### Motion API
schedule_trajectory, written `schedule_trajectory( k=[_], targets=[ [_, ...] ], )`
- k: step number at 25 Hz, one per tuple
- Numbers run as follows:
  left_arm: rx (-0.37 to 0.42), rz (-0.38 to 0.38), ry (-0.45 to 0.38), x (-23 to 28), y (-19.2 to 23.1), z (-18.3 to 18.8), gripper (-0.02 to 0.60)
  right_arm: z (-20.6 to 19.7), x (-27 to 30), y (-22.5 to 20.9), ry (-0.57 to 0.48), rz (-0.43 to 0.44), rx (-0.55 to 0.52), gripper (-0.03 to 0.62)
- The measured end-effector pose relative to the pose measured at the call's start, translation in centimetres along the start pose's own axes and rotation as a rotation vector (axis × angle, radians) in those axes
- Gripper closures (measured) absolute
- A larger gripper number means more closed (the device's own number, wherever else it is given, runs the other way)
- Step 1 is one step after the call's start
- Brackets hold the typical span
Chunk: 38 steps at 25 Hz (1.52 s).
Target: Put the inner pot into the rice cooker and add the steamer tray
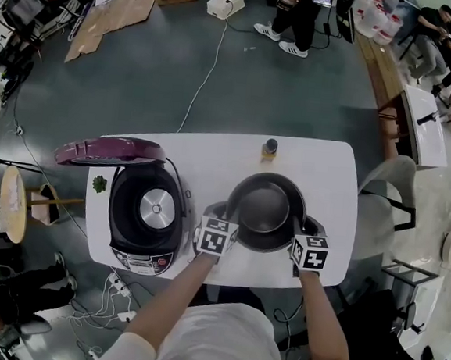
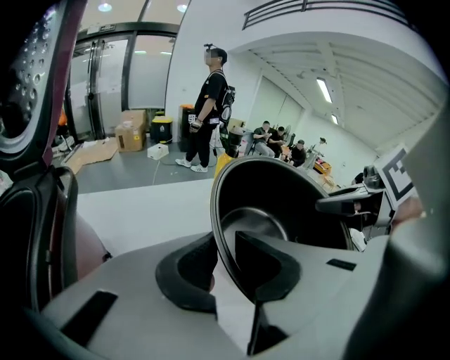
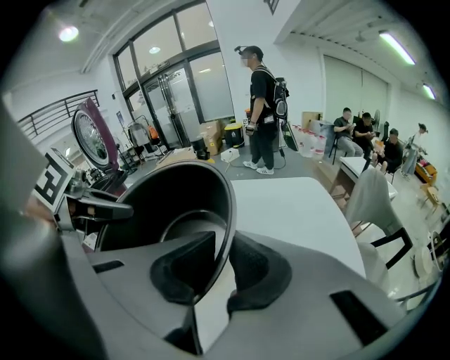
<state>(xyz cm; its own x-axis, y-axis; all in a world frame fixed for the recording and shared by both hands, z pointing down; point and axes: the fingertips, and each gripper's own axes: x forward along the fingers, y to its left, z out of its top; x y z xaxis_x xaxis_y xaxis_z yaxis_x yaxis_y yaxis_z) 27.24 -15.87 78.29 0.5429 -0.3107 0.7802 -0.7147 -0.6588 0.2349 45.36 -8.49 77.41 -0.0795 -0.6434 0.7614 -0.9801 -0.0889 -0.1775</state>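
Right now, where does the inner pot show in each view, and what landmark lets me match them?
Head view: inner pot at lower centre, right of the open rice cooker.
Left gripper view: the pot at centre right, its rim between the jaws.
Right gripper view: the pot at centre left, its rim between the jaws.
Shared landmark: the standing person in black beyond the table.

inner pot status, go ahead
Left claw and right claw both shut on the inner pot rim, opposite sides. Pot right of the rice cooker, not in yet. Lid up, nothing between pot and cooker.
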Motion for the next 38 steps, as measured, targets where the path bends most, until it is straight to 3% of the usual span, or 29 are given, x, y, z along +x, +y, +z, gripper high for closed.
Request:
schedule_trajectory(
  k=[20, 38],
  targets=[
    [-0.009, 0.007, -0.206, -13.0, 4.1, 4.6, 0.494, 8.0, -8.5, 10.2, -0.163, -0.024, -0.112, 0.513],
    [-0.001, 0.103, -0.332, -24.3, 10.9, 3.2, 0.497, 10.6, -11.0, 22.1, -0.256, 0.031, -0.194, 0.514]
  ],
)
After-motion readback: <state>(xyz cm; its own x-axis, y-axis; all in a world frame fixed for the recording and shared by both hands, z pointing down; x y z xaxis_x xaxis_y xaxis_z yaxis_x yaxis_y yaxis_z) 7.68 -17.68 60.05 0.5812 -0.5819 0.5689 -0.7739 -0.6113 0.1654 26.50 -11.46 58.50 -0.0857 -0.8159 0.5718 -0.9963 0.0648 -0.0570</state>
